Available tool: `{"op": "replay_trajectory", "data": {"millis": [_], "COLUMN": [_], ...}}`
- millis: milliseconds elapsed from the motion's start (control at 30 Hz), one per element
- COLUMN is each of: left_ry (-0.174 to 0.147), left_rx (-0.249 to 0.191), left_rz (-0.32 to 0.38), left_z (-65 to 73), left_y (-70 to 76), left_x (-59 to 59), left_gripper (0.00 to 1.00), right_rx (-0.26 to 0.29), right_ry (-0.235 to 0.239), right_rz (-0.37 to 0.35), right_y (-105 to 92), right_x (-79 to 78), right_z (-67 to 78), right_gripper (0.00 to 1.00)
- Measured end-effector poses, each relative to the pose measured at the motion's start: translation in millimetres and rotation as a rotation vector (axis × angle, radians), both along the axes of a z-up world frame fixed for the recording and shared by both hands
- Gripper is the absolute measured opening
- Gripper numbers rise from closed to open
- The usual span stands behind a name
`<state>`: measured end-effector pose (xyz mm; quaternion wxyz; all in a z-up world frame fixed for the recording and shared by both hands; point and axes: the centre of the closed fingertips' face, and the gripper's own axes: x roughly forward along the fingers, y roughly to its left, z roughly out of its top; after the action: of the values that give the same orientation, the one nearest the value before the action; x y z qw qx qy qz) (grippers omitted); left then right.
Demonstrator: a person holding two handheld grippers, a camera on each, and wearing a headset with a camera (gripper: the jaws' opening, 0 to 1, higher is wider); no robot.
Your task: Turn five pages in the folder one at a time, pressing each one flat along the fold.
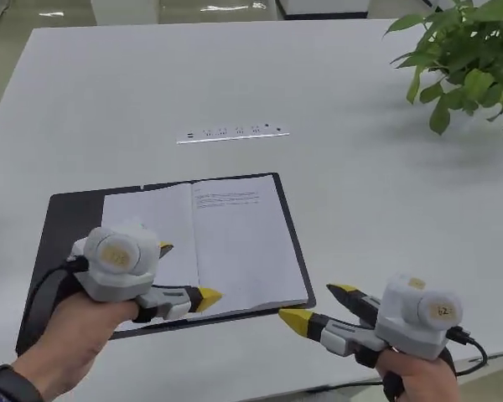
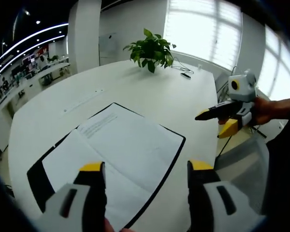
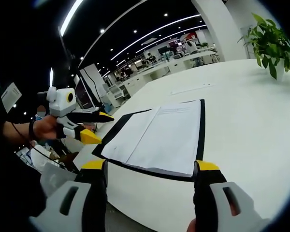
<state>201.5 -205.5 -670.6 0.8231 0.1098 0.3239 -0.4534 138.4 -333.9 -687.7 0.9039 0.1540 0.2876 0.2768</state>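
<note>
A black folder with white paper pages (image 1: 70,226) lies open on the smooth white counter (image 1: 360,184), directly in front of the person and near the counter's front edge. Its central fold (image 1: 194,243) runs away from the person, so the folder's long axis lies left to right across the body. A leafy green potted plant (image 1: 469,59) stands well apart at the far right.

The left hand-held gripper (image 1: 187,273) hangs above the lower part of the left page, close to the fold. Its yellow-tipped jaws point right and are spread apart, holding nothing. The right hand-held gripper (image 1: 318,303) is off the folder, just beside its near right corner. Its jaws point left toward that corner, are likewise apart and are empty.

The printed right-hand page (image 1: 245,243) lies flat, with its free edge along the folder's right side. That edge is nearer the right hand-held gripper, which looks better placed to lift a page by its near corner and carry it leftward over the fold. The left one is already placed to press along the crease.
</note>
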Motion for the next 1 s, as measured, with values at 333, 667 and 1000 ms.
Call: {"op": "replay_trajectory", "data": {"millis": [333,667,1000], "left_ry": [0.012,0.037,0.028], "left_rx": [0.000,0.002,0.079], "left_rz": [-0.061,-0.065,-0.067], "left_z": [-14.5,-44.9,-82.3], "left_y": [-55.0,-103.1,-129.6], "left_x": [18.8,18.6,17.6], "left_gripper": [0.67,0.66,0.65], "right_rx": [0.024,0.043,0.070], "right_ry": [0.010,0.058,0.084], "right_rz": [-0.006,-0.036,-0.093], "right_y": [-4.2,-10.9,-30.5], "right_x": [2.8,-2.6,-8.1], "right_z": [-3.7,-18.0,-23.4], "right_gripper": [0.73,0.71,0.70]}}
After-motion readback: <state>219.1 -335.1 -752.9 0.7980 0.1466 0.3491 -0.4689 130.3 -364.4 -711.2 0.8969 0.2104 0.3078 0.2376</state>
